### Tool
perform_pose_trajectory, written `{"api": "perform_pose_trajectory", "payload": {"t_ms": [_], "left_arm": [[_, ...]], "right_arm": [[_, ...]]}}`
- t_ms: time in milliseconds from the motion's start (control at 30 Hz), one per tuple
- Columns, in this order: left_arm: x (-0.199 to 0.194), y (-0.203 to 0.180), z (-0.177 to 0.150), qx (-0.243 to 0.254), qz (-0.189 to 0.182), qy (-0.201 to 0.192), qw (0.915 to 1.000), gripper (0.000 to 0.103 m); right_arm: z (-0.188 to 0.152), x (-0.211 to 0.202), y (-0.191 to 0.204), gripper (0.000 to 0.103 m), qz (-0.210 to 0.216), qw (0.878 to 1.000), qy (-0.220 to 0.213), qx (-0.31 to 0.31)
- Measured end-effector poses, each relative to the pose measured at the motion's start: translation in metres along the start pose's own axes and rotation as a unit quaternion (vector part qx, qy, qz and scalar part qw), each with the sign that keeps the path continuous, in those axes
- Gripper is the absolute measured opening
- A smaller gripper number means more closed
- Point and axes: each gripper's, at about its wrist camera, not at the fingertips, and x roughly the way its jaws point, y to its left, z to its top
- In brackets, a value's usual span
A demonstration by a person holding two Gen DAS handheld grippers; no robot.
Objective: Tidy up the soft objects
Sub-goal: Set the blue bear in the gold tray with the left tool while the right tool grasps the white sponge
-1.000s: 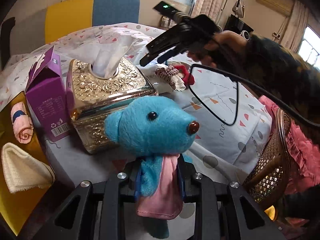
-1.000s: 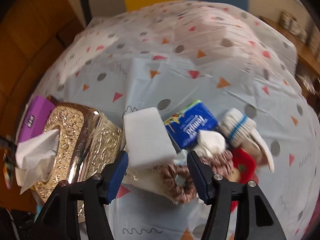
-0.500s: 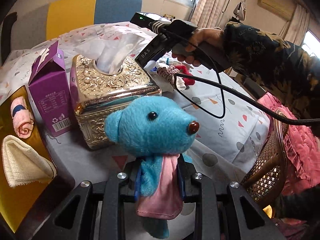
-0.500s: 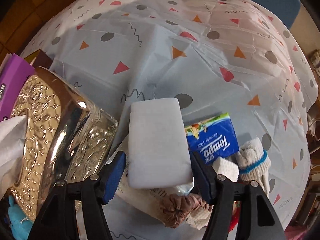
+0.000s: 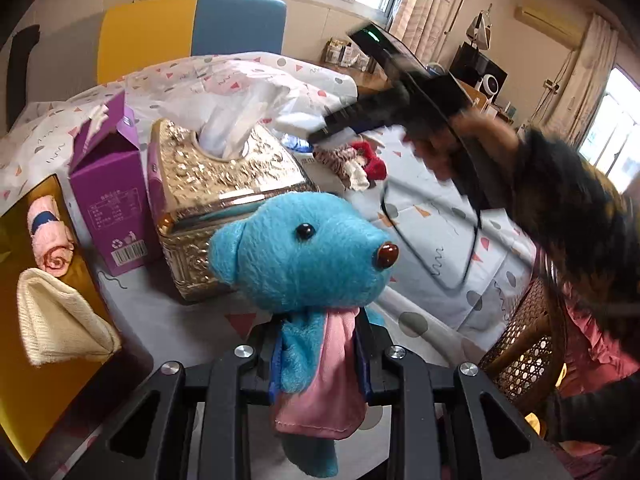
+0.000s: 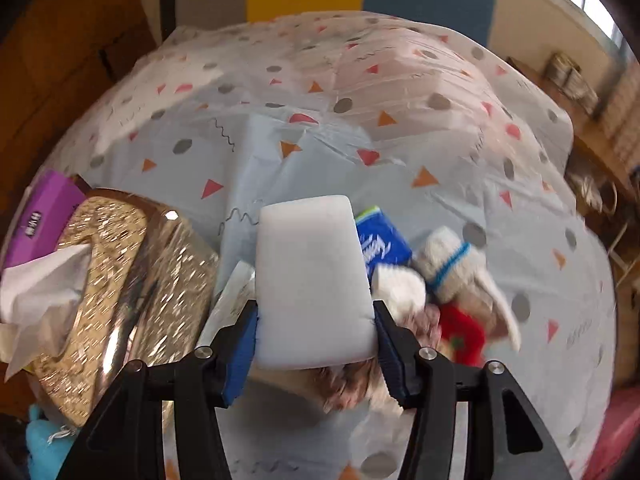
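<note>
My left gripper (image 5: 320, 354) is shut on a blue plush bear (image 5: 300, 256) with a pink scarf and holds it upright above the table's near edge. My right gripper (image 6: 316, 344) is shut on a white sponge block (image 6: 312, 280), lifted above a pile of soft things: a blue tissue pack (image 6: 382, 244), a white sock with a blue stripe (image 6: 452, 268), a red plush piece (image 6: 462, 338) and a brown scrunchie (image 6: 352, 384). In the left wrist view the right gripper (image 5: 332, 128) is blurred, beyond the gold tissue box (image 5: 224, 184).
A purple carton (image 5: 108, 200) stands left of the gold tissue box. A yellow bin (image 5: 24, 364) at the left holds a rolled pink cloth (image 5: 50, 236) and a cream towel (image 5: 56, 316). A wicker chair (image 5: 524, 344) stands at the right.
My right gripper closed on the white sponge block and lifted it off the pile. My left gripper kept the blue bear in about the same place.
</note>
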Motion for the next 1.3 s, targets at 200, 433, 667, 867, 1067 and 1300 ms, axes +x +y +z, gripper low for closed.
{"api": "perform_pose_trajectory", "payload": {"t_ms": [200,433,667,867,1067,1300], "left_arm": [[-0.042,0.032,0.008,-0.067,-0.011,-0.046,0.9966,0.028],[-0.099,0.119,0.015,-0.206,0.051,-0.108,0.9713,0.028],[-0.095,0.231,0.009,-0.366,0.123,-0.09,0.9181,0.028],[-0.073,0.273,0.009,-0.398,0.141,-0.069,0.9038,0.028],[-0.055,0.303,0.026,-0.385,0.158,-0.054,0.9076,0.029],[-0.024,0.323,0.034,-0.396,0.193,-0.013,0.8975,0.047]], "right_arm": [[-0.048,0.004,-0.004,0.055,-0.021,0.998,-0.023,0.046],[-0.052,0.013,-0.004,0.055,-0.045,0.998,-0.022,0.038],[-0.053,0.015,-0.001,0.055,-0.058,0.998,-0.027,0.027],[-0.054,0.016,0.0,0.055,-0.065,0.997,-0.027,0.02],[-0.054,0.018,0.001,0.055,-0.068,0.997,-0.024,0.016],[-0.054,0.018,0.001,0.055,-0.071,0.997,-0.024,0.014]]}}
